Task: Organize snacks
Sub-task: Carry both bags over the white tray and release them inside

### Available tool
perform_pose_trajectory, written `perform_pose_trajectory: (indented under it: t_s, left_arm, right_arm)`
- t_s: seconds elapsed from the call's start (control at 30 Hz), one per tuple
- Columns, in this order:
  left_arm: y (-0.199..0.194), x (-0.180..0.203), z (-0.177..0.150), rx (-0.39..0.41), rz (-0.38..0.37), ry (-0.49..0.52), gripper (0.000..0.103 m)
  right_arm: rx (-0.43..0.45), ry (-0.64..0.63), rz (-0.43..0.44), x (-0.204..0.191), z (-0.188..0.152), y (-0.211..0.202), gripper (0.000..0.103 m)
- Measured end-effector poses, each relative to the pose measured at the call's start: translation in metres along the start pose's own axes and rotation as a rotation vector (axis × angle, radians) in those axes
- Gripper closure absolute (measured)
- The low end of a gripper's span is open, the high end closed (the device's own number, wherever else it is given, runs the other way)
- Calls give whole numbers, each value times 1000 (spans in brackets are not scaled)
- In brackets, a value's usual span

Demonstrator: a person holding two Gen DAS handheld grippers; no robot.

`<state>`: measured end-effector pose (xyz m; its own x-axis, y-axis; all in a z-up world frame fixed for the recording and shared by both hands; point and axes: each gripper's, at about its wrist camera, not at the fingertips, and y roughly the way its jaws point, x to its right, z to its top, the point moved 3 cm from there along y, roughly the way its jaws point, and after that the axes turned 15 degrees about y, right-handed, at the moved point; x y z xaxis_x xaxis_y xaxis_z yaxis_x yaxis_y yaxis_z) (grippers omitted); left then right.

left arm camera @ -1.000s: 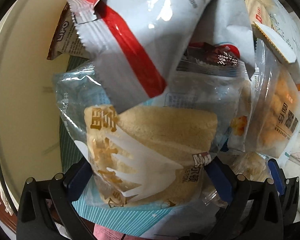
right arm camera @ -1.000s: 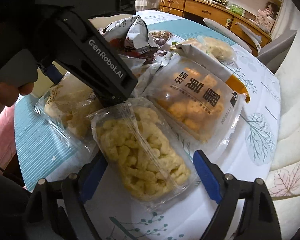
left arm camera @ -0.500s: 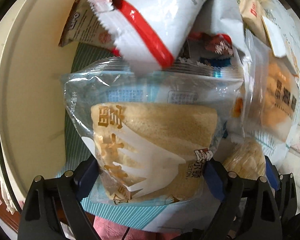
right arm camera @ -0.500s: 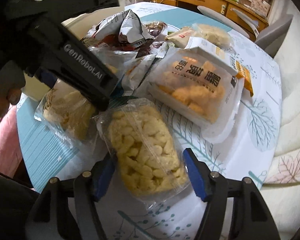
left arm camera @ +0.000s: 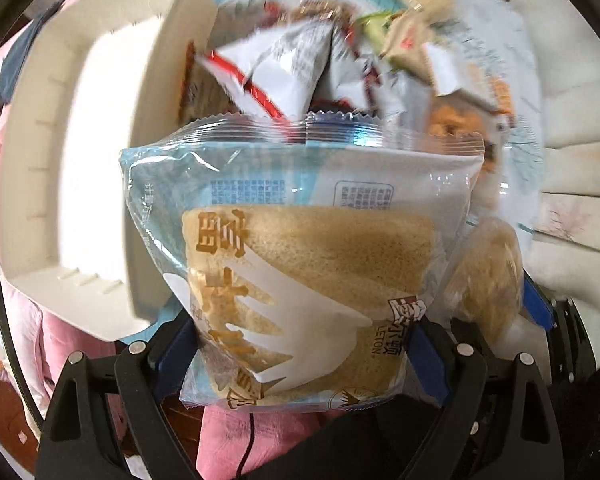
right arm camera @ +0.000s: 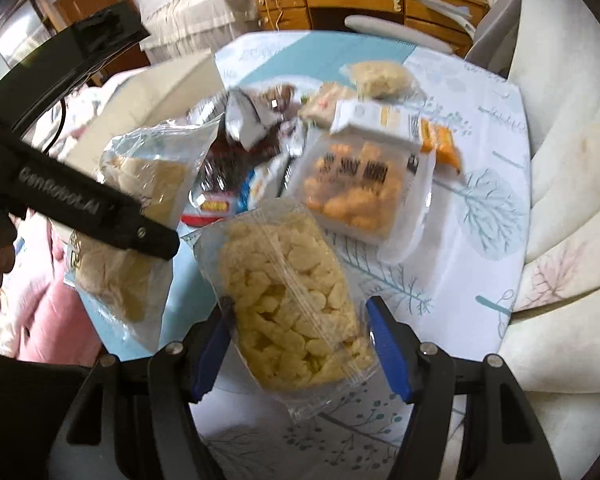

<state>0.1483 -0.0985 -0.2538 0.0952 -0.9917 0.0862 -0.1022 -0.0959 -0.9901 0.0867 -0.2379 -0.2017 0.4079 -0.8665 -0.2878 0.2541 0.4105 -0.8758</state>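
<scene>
My left gripper (left arm camera: 300, 348) points straight down and is shut on a clear packet of sponge cake (left arm camera: 312, 256), its blue pads pressing both sides. The packet hangs above the table, seen too in the right wrist view (right arm camera: 140, 208). My right gripper (right arm camera: 300, 340) is shut on a clear bag of pale puffed snacks (right arm camera: 288, 280), held off the tablecloth. That bag (left arm camera: 488, 272) shows at the right edge of the left wrist view, close beside the cake packet.
A white plastic bin (left arm camera: 92, 152) stands left of the snack pile (left arm camera: 284, 68). A packet of orange snacks (right arm camera: 356, 188) and several other wrappers lie on the round table's leaf-print cloth (right arm camera: 480, 200). A cream sofa (right arm camera: 572, 200) borders the table on the right.
Both grippers closed on their packets and rose. The cake packet and the puffed-snack bag are now lifted off the table, and the pile looks smaller and farther below.
</scene>
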Motion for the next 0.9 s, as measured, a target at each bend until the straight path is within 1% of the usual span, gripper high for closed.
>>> perform_pose_trajectory:
  t_s: [0.03, 0.07, 0.17, 0.23, 0.3, 0.4, 0.47, 0.53, 0.67, 0.9]
  left_arm:
    - [-7, 0, -4, 13, -6, 7, 12]
    - [-8, 9, -7, 27, -11, 14, 12]
    - [-29, 8, -13, 70, -11, 39, 12]
    - [-45, 6, -18, 97, -13, 52, 12]
    - [-64, -4, -17, 125, -16, 61, 12]
    - [-86, -24, -20, 165, -8, 74, 12]
    - [-110, -38, -17, 194, 3, 85, 12]
    - [-135, -53, -29, 218, 12, 91, 12]
    - [-155, -80, -39, 255, 20, 96, 12]
    - [-186, -145, -60, 311, 37, 87, 11]
  right_arm:
    - [14, 4, 12, -2, 3, -5, 36]
    - [31, 5, 23, -4, 7, -9, 36]
    - [73, -1, 42, -16, 11, -24, 36]
    - [104, -7, 50, -28, 15, -34, 36]
    - [130, -8, 55, -42, 22, -40, 36]
    - [160, 10, 60, -62, 29, -48, 36]
    - [177, 26, 64, -74, 33, -53, 36]
    - [195, 41, 74, -88, 37, -57, 36]
    - [226, 66, 85, -113, 39, -61, 36]
    - [255, 98, 114, -160, 42, -56, 36]
